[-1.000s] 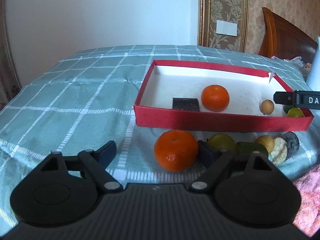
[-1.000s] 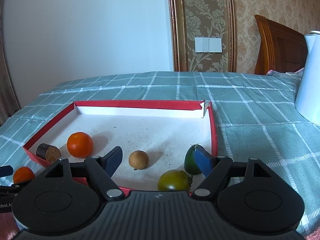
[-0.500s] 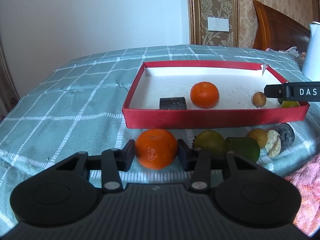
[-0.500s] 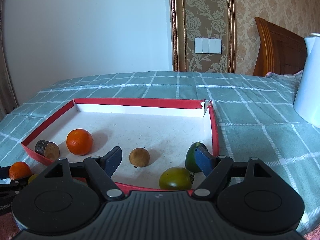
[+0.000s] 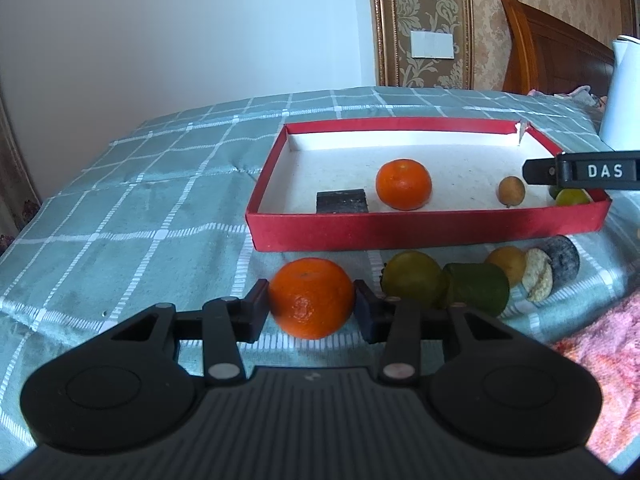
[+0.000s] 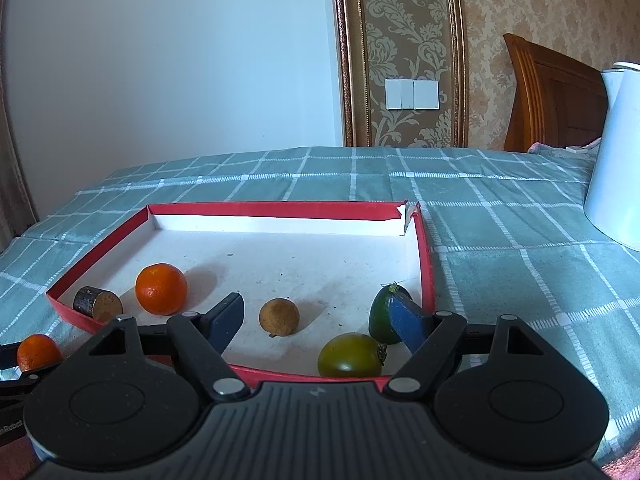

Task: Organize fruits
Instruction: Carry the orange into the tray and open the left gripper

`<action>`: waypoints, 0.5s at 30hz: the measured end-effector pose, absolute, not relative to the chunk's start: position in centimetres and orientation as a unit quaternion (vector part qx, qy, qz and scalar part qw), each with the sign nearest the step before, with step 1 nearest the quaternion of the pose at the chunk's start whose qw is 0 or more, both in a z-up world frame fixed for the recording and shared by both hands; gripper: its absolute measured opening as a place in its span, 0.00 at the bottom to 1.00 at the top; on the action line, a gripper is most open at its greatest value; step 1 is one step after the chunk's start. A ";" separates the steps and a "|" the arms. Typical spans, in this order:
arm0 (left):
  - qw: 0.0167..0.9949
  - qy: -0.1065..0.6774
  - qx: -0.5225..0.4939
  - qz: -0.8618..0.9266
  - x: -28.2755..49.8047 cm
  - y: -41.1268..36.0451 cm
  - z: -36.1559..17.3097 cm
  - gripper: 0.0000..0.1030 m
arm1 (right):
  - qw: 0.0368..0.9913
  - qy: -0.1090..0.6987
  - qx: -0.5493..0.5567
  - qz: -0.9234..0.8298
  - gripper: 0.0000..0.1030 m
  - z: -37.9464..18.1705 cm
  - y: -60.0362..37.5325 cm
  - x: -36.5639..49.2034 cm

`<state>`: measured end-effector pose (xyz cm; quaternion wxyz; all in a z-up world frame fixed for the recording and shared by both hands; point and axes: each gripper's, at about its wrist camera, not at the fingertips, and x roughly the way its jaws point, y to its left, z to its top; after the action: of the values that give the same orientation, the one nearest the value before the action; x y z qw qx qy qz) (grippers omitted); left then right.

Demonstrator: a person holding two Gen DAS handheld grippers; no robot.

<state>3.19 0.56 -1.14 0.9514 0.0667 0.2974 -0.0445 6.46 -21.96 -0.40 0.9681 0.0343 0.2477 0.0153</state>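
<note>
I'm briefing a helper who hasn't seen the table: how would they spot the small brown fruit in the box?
Find the red box on the checked cloth. On its white floor, near the middle of the front edge, sits the small brown fruit. It is the only tan, rough-skinned ball there, smaller than the orange.

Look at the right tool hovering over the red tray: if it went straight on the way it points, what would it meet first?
Probably the small brown fruit, which lies about midway ahead of the open right tool on the red tray floor, though depth is unclear.

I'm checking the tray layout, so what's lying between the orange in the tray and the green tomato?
A small brown fruit lies between the orange and the green tomato on the tray floor, seen in the right wrist view.
</note>
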 end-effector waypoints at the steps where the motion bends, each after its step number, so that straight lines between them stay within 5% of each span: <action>1: 0.951 0.298 0.065 -0.046 3.2 0.7 -1.0 0.39 | 0.968 0.249 0.034 0.015 0.78 -0.4 -22.0 6.5; 15: 0.959 0.269 0.063 -0.057 4.0 0.5 1.9 0.39 | 0.965 0.259 0.046 0.006 0.78 -0.6 -22.4 6.8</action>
<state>3.99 0.46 1.95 0.9594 0.0629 0.2693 -0.0565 6.76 -22.39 -0.57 0.9647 0.0459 0.2594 0.0061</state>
